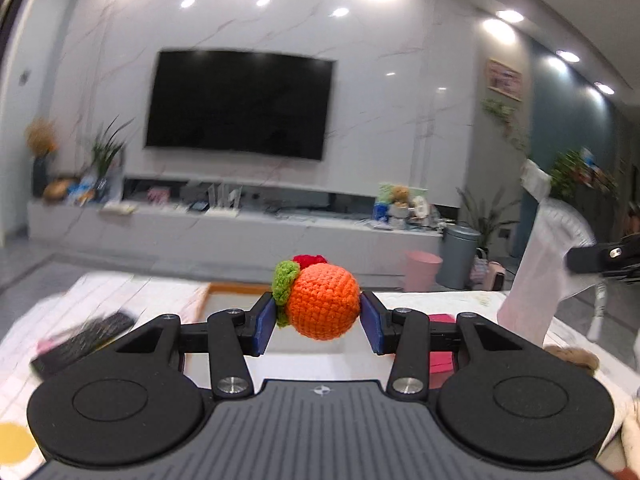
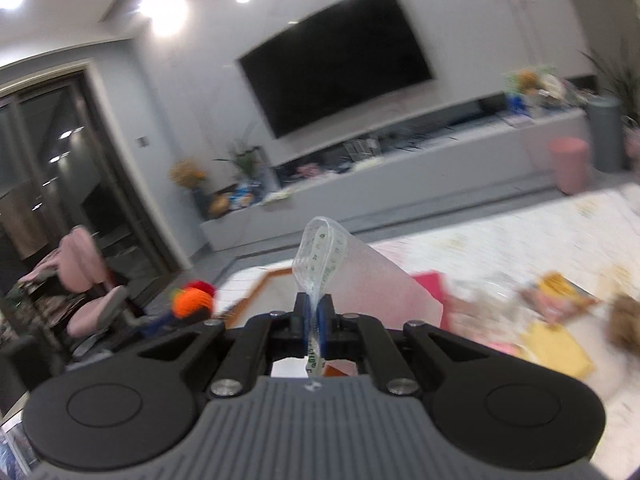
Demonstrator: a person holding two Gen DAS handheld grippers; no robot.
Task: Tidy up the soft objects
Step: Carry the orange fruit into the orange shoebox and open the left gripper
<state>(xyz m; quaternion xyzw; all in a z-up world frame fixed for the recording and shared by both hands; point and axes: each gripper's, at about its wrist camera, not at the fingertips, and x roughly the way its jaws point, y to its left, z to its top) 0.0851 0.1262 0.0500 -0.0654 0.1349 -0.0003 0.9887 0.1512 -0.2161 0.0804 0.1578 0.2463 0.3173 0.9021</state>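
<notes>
The left gripper (image 1: 318,318) fingers pinch a crocheted orange (image 1: 323,301) crosswise between them; the right gripper (image 2: 314,320) fingers clamp a translucent plastic bag (image 2: 360,280) rising ahead of them.

In my right view, motion blur smears the brown furry thing (image 2: 626,322) and the yellow pieces (image 2: 560,344) on the surface (image 2: 500,236); I cannot tell what they are. My right tool (image 2: 315,316) hides the lower end of the frosted bag (image 2: 360,280). In my left view, the dark flat object (image 1: 80,340) is blurred, and a yellow patch (image 1: 14,442) is cut by the edge.
</notes>
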